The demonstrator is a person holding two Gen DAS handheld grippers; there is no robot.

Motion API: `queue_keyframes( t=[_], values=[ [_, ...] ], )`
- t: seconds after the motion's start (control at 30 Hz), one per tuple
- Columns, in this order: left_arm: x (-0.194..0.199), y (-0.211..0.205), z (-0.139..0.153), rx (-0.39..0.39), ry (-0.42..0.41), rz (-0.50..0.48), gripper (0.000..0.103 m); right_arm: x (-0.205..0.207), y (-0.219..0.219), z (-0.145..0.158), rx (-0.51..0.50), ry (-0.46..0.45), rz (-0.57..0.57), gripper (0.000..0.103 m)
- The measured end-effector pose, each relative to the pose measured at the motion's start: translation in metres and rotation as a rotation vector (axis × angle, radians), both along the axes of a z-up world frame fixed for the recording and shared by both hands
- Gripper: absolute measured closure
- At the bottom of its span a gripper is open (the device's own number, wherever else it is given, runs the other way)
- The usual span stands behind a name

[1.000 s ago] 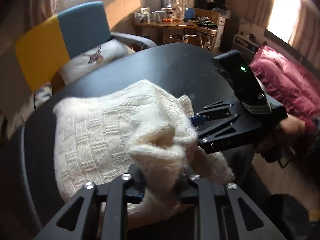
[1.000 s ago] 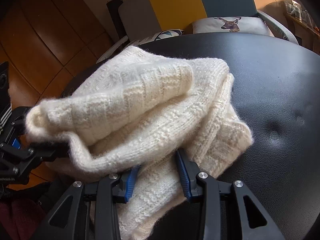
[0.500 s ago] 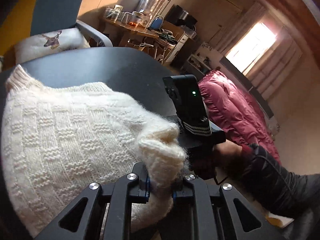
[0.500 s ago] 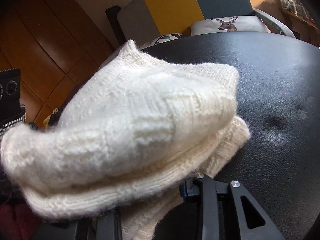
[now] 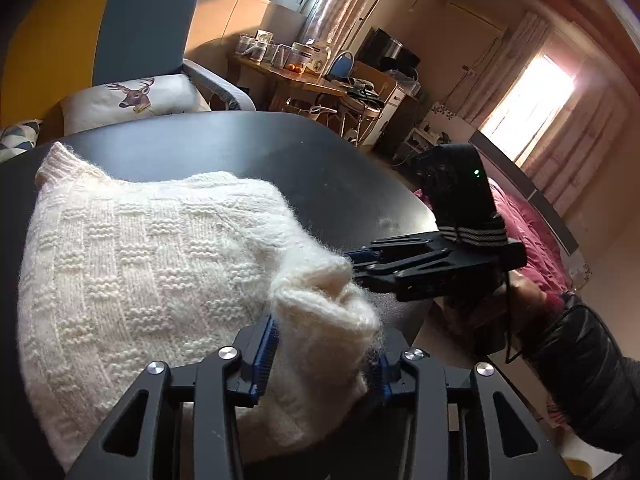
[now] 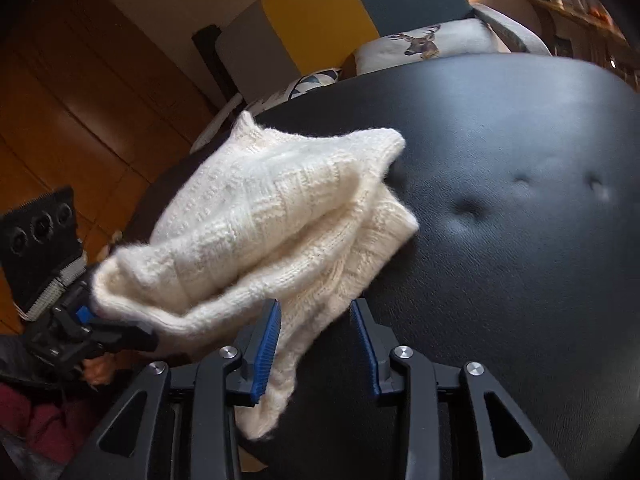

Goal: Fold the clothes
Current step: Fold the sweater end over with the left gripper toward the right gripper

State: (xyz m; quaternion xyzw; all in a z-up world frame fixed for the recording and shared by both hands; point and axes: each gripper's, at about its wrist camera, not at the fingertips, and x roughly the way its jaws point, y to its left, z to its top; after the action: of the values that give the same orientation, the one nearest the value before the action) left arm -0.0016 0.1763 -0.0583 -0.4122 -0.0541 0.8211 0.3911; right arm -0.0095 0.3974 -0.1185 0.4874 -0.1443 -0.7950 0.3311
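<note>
**Knit sweater on black table, both grippers at its near edge**

Left wrist view: The cream sweater (image 5: pixel 152 264) lies folded on the black table (image 5: pixel 248 152), covering the near left part of it. The left gripper (image 5: pixel 324 354) has its jaws set fairly wide, with a bunched corner of the knit filling the gap; whether the pads actually press the fabric cannot be told. The right gripper (image 5: pixel 354 260) enters from the right, its tips touching the same bunched corner; its jaw gap is not readable here. A sleeve (image 5: pixel 580 372) shows behind it. An armchair (image 5: pixel 120 28) with a deer cushion (image 5: pixel 132 100) stands beyond the table.

Right wrist view: The right gripper (image 6: pixel 316 344) stands open, blue pads well apart. A loose lower layer of the sweater (image 6: pixel 272 216) hangs between them, against the left pad and clear of the right. The left gripper (image 6: pixel 96 316) is at the sweater's left corner, its tips buried in knit. The table (image 6: pixel 500 200) right of the sweater is bare.
</note>
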Motion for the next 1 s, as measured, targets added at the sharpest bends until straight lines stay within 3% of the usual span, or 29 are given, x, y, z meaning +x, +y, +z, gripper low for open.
queue_keyframes(
  t=[0.1, 0.2, 0.33, 0.43, 0.57, 0.67, 0.77, 0.8, 0.87, 1.0],
  values=[
    [0.007, 0.005, -0.001, -0.012, 0.025, -0.002, 0.048, 0.001, 0.032, 0.004, -0.213, -0.091, -0.100, 0.062],
    [0.012, 0.010, -0.004, -0.023, 0.039, -0.004, 0.043, -0.015, 0.031, -0.004, -0.429, -0.190, -0.113, 0.061],
    [0.020, 0.017, -0.005, -0.058, 0.088, -0.008, 0.040, -0.043, 0.002, -0.018, -0.475, -0.286, -0.105, 0.061],
    [0.022, 0.019, -0.006, -0.063, 0.111, -0.005, 0.037, -0.058, -0.016, -0.026, -0.410, -0.304, -0.129, 0.061],
    [0.031, 0.016, -0.002, -0.087, 0.193, 0.015, 0.037, -0.062, -0.040, -0.021, -0.186, -0.224, -0.121, 0.087],
    [0.039, 0.002, 0.007, -0.080, 0.280, 0.074, 0.035, -0.058, -0.048, 0.022, -0.103, -0.085, -0.075, 0.090],
    [0.032, -0.009, -0.004, -0.092, 0.220, 0.084, 0.028, -0.056, -0.042, 0.056, -0.080, 0.042, -0.055, 0.090],
    [0.027, -0.010, -0.014, -0.089, 0.164, 0.064, 0.028, -0.055, -0.040, 0.067, -0.073, 0.084, -0.049, 0.090],
    [0.022, -0.008, -0.035, -0.087, 0.054, 0.015, 0.028, -0.069, -0.045, 0.039, 0.066, 0.019, -0.063, 0.091],
    [0.032, 0.002, -0.038, -0.091, 0.062, -0.076, 0.024, -0.076, -0.040, -0.025, 0.168, -0.125, -0.096, 0.091]
  ],
)
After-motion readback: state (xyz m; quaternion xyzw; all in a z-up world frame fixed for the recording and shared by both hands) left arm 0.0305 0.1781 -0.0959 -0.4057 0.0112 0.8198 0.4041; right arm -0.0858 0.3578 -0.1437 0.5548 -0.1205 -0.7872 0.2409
